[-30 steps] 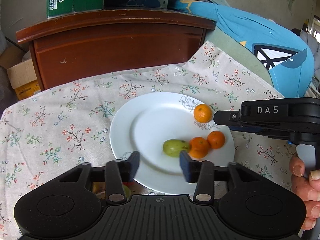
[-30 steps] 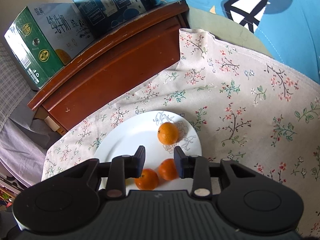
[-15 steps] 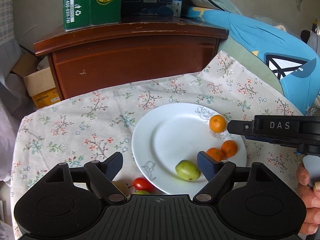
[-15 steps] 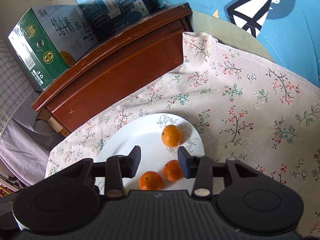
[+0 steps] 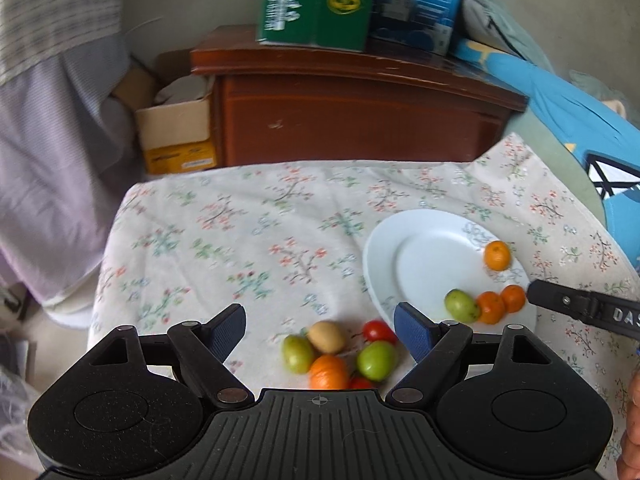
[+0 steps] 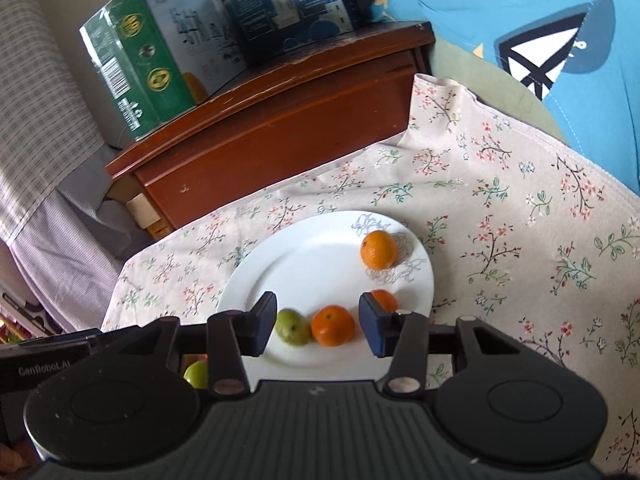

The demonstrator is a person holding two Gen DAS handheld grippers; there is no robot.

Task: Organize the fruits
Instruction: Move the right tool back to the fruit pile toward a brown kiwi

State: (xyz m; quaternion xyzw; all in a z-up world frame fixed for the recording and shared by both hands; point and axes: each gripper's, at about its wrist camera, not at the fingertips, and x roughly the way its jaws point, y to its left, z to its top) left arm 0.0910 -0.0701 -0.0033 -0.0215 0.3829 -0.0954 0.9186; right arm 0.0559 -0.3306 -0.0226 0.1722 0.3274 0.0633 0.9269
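Support surface: table under a floral tablecloth point(image 5: 248, 236), pale ground, small red and green sprigs; cloth creased at the far edge; white plate point(image 5: 420, 248) sits on the cloth toward the right side; loose fruit cluster point(image 5: 336, 350) lies directly on the cloth just beside the plate's near-left rim: two green fruits, one tan, one orange, small red ones; some touching, exact contacts blurred.

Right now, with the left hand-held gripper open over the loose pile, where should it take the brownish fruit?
Grip the brownish fruit across its narrow middle, coming from above. It lies on its side at the pile's far edge, bare cloth beyond; a green fruit and an orange crowd its near side.
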